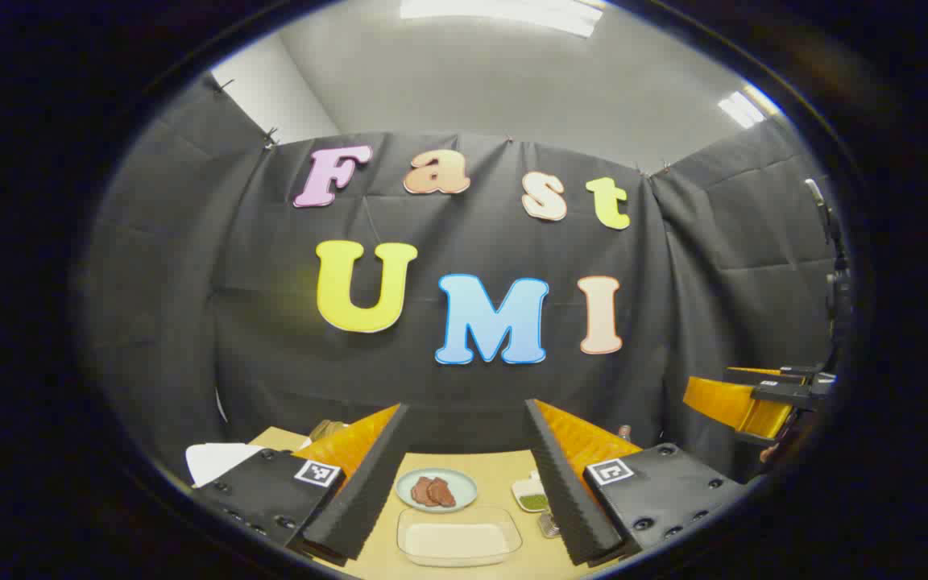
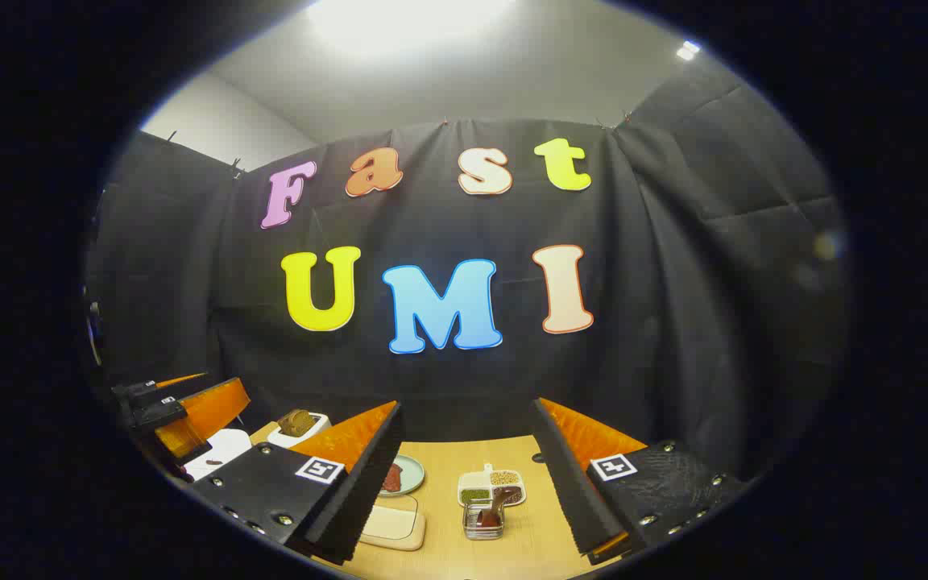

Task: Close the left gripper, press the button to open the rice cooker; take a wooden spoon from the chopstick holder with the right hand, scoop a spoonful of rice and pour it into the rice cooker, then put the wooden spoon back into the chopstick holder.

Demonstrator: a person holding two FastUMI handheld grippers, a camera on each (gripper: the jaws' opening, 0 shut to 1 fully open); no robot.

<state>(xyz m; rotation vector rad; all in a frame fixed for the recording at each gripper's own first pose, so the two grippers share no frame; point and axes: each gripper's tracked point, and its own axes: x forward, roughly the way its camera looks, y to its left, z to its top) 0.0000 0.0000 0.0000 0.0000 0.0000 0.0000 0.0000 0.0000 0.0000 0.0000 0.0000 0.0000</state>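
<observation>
**Wooden spoon in its holder, both grippers held high and empty**

The wooden spoon [image 2: 496,506] stands in the clear chopstick holder [image 2: 483,519] on my table [image 2: 528,532], just in front of a divided dish of beans [image 2: 492,486]. My right gripper [image 2: 464,483] is spread wide, grasping nothing. My left gripper [image 1: 464,483] is also released, hovering above a clear tray of rice [image 1: 457,538] and a plate of meat [image 1: 436,489]. I see a white appliance [image 2: 218,453] at far left, possibly the rice cooker.

Bright ceiling lights [image 1: 504,12] overhead, glare above, sharp centre, heavy fisheye bending at edges.
</observation>
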